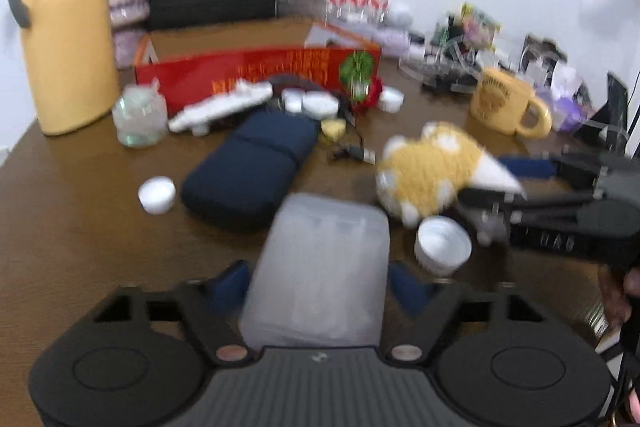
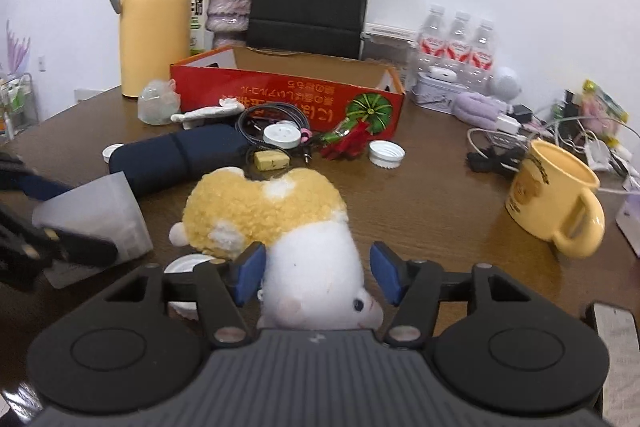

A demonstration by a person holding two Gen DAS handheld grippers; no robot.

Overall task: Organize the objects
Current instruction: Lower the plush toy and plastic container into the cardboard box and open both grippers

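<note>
- Left wrist view: the left hand-held gripper [image 1: 320, 287] is clasping a translucent plastic box [image 1: 320, 267], in front of the red cardboard box [image 1: 256, 75]; carrying it there looks next.
- Right wrist view: the right hand-held gripper [image 2: 318, 277] is straddling the plush toy [image 2: 280, 227] with pads apart, also before that box; closing should follow.

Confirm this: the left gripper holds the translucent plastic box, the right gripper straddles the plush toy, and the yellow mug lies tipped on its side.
One error: the yellow mug stands upright, as the right wrist view shows. The left gripper holding the translucent plastic box and the right gripper straddling the plush toy are correct.
</note>
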